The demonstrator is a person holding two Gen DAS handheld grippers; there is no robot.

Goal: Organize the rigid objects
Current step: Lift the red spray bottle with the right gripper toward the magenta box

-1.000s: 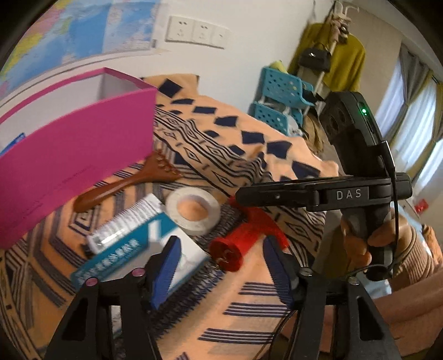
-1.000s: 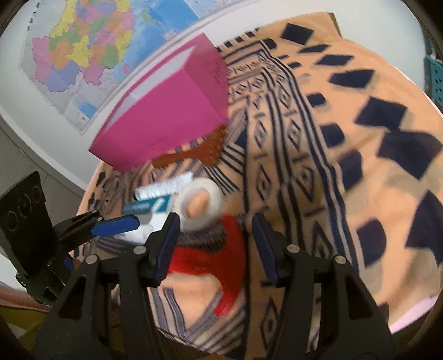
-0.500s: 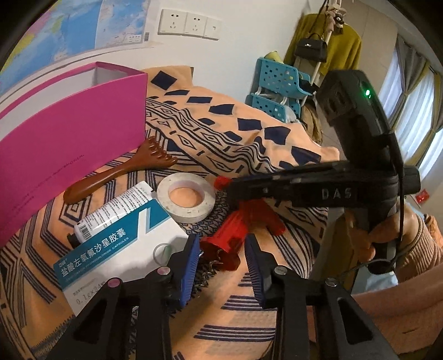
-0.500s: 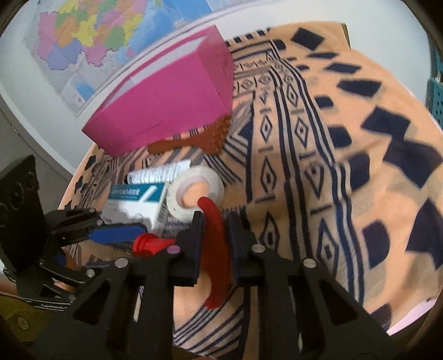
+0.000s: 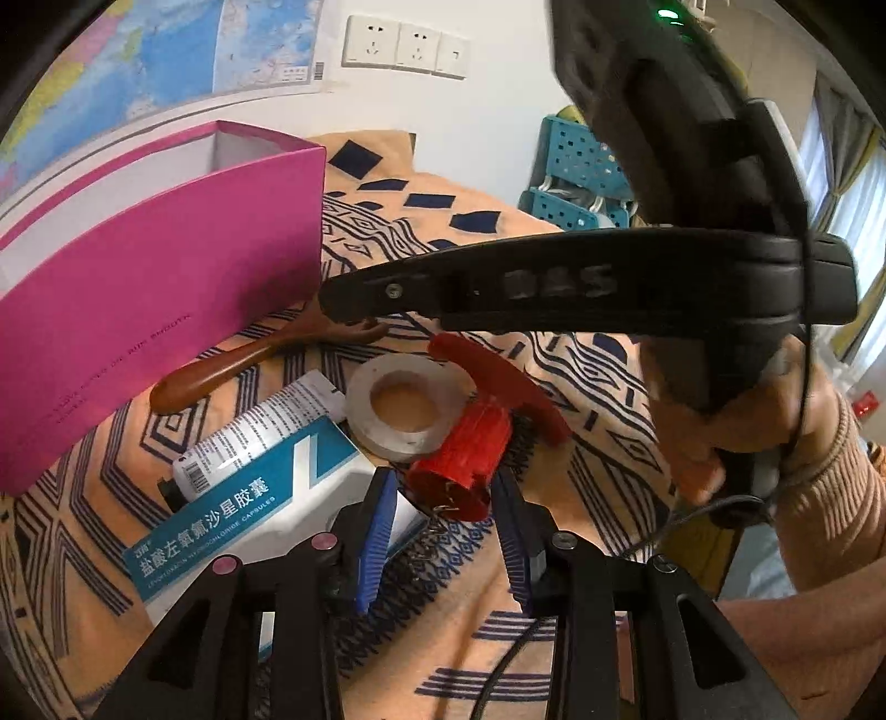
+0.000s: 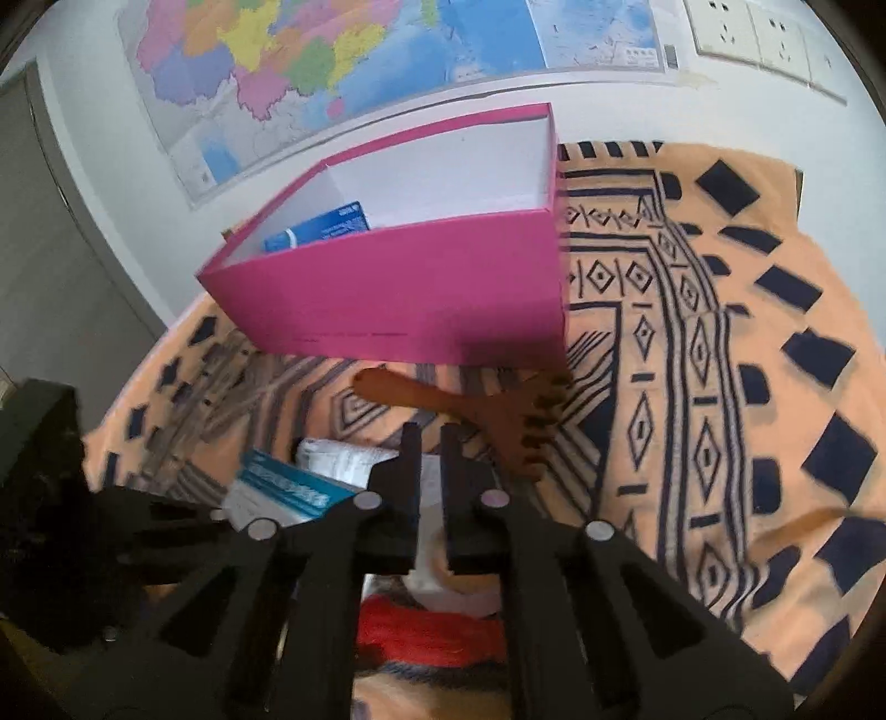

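A red reel (image 5: 465,448) with a wide flange lies on the orange patterned cloth, against a white tape roll (image 5: 410,404). My left gripper (image 5: 443,482) is shut on the reel's round end, blue pads on either side. My right gripper (image 6: 429,435) is shut with nothing between its fingers. It hangs over a brown wooden massager (image 6: 470,404) in front of the open pink box (image 6: 415,293); the reel (image 6: 432,626) shows low behind its fingers. In the left wrist view the right gripper (image 5: 343,293) crosses above the reel. A blue-white medicine box (image 5: 249,498) and a white tube (image 5: 255,426) lie left of the reel.
A blue packet (image 6: 326,227) lies inside the pink box. A hand in an orange sleeve (image 5: 803,443) holds the right gripper. Teal crates (image 5: 576,183) stand beyond the table at the right. A map and wall sockets (image 5: 404,47) are on the wall behind.
My left gripper's fingers closed in around the red reel. My right gripper shut on the reel's flange, then came off it, rolled and moved up towards the pink box.
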